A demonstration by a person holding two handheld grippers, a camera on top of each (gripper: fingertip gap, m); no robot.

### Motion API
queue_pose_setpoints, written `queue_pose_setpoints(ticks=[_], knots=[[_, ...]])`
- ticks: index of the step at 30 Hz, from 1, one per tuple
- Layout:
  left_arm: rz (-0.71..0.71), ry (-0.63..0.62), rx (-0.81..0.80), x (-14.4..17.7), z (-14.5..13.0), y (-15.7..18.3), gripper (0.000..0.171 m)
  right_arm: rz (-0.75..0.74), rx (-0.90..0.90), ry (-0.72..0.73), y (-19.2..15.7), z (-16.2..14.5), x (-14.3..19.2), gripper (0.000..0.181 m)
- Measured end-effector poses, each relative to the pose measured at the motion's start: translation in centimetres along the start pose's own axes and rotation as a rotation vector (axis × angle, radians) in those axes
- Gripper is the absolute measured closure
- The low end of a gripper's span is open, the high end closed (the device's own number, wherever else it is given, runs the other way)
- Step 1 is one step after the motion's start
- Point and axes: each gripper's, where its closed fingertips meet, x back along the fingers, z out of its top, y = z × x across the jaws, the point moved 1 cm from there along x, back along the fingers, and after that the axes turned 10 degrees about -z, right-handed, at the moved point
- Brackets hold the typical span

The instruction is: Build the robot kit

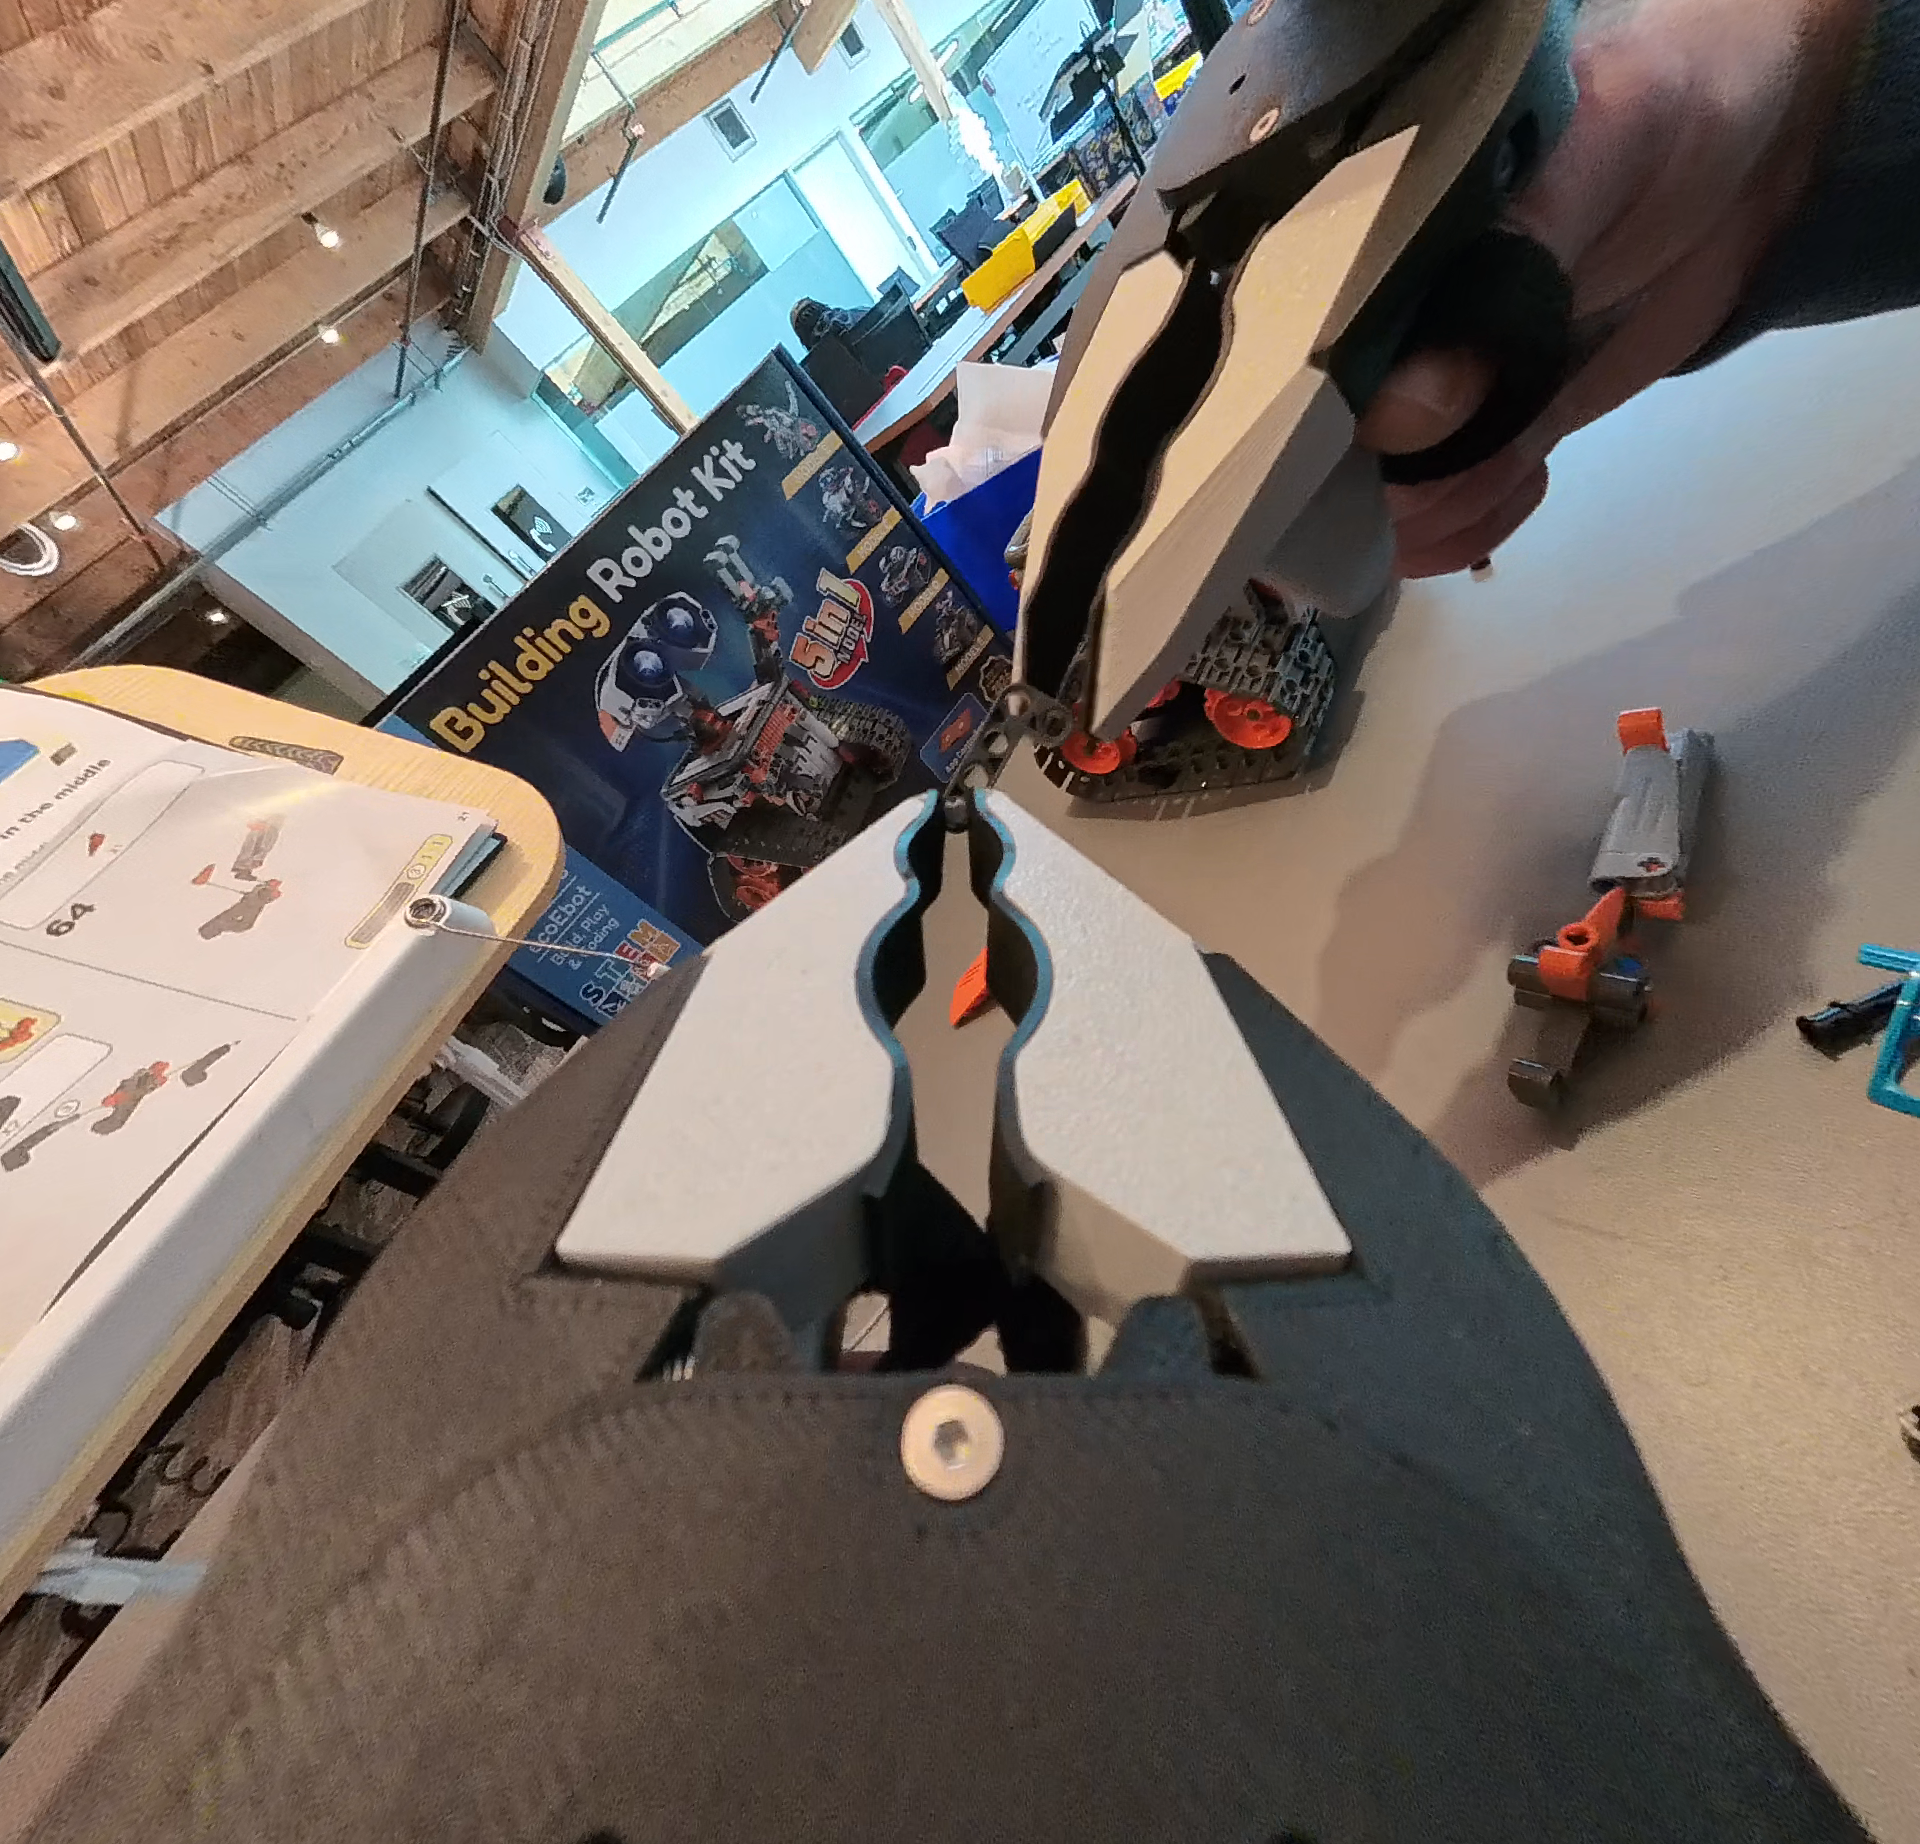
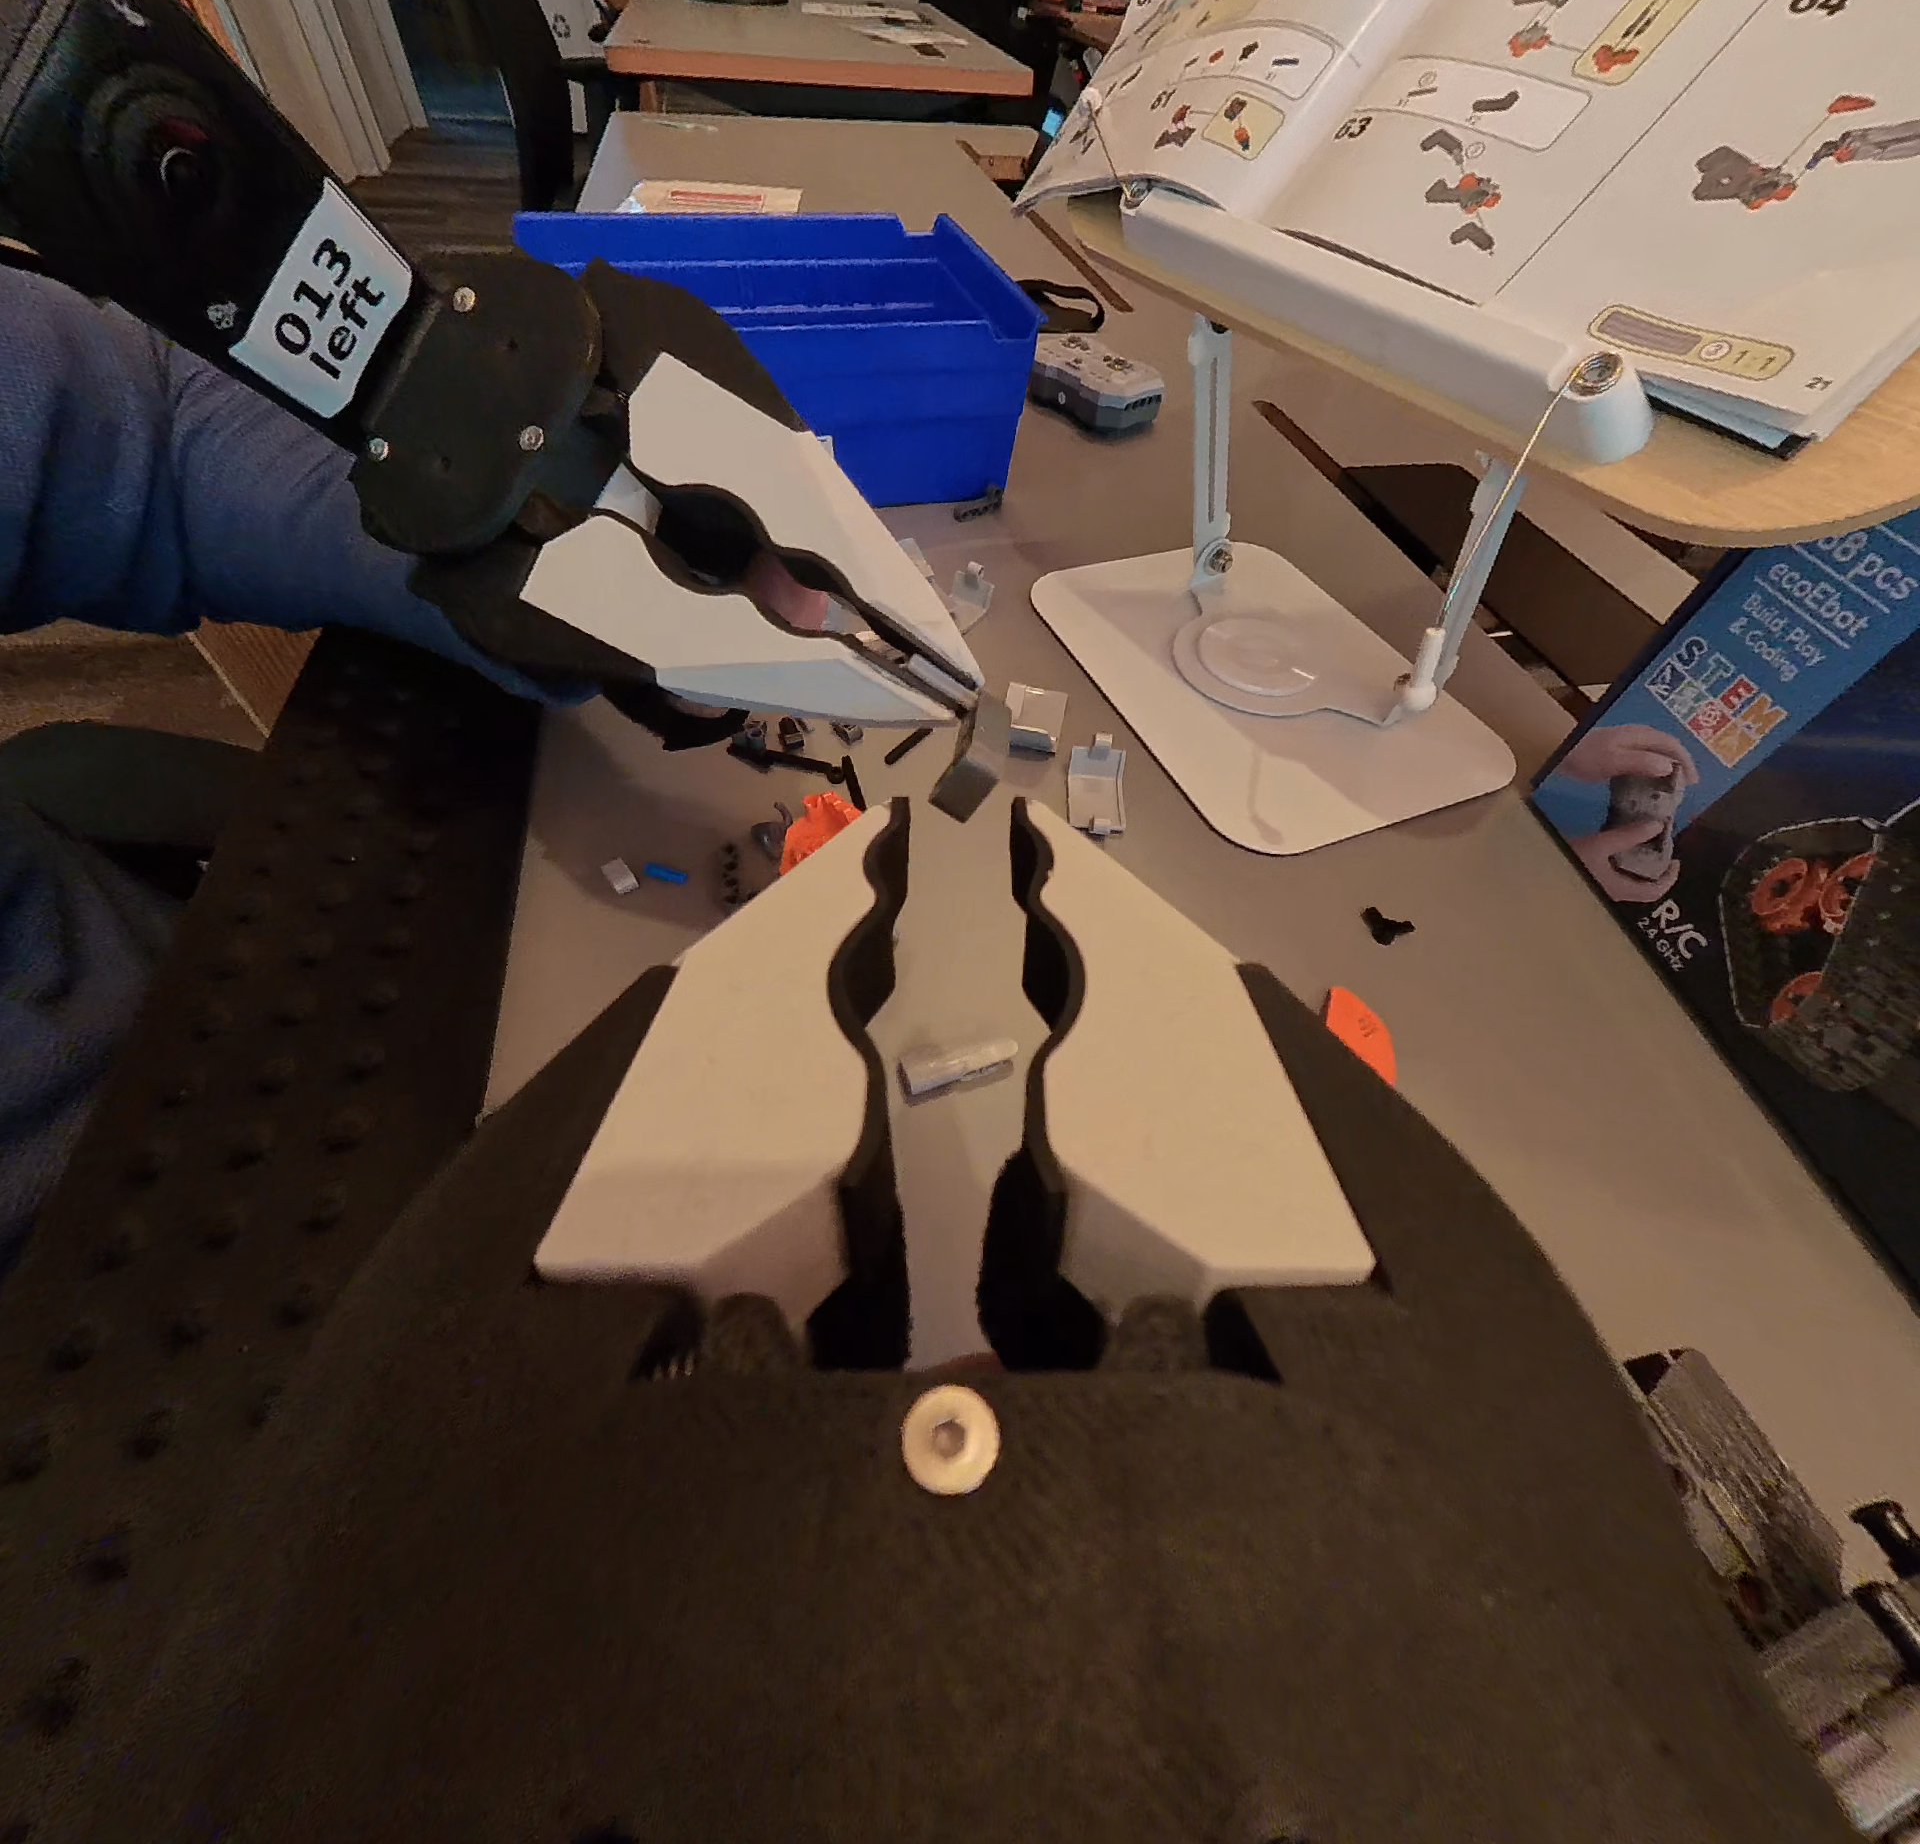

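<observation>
My left gripper (image 1: 961,807) is shut on a small dark grey angled beam (image 1: 1000,743) and holds it by one end above the grey table (image 1: 1558,1379). In the right wrist view the left gripper (image 2: 961,698) comes in from the left with the beam (image 2: 971,771) hanging from its tips. My right gripper (image 2: 961,807) is open, its tips on either side of the beam's free end. In the left wrist view the right gripper (image 1: 1060,719) reaches down from the upper right, held by a hand (image 1: 1683,236).
A tracked model with orange wheels (image 1: 1216,719) stands behind the grippers. A grey and orange sub-assembly (image 1: 1600,921), a grey pin (image 2: 956,1062) and loose parts (image 2: 790,745) lie on the table. Around it are a blue bin (image 2: 831,340), an instruction booklet (image 2: 1507,132) on a white stand (image 2: 1278,714) and the kit box (image 1: 727,672). Both grippers' tips are close together, under 4 cm apart.
</observation>
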Motion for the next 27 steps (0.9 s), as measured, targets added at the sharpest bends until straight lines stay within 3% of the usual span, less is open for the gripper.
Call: queue_pose_setpoints(ticks=[27], knots=[[-0.082,0.06,0.147,-0.7,0.1,0.9,0.169,-0.118,0.082,0.094,-0.1,1.9,-0.2,0.174]])
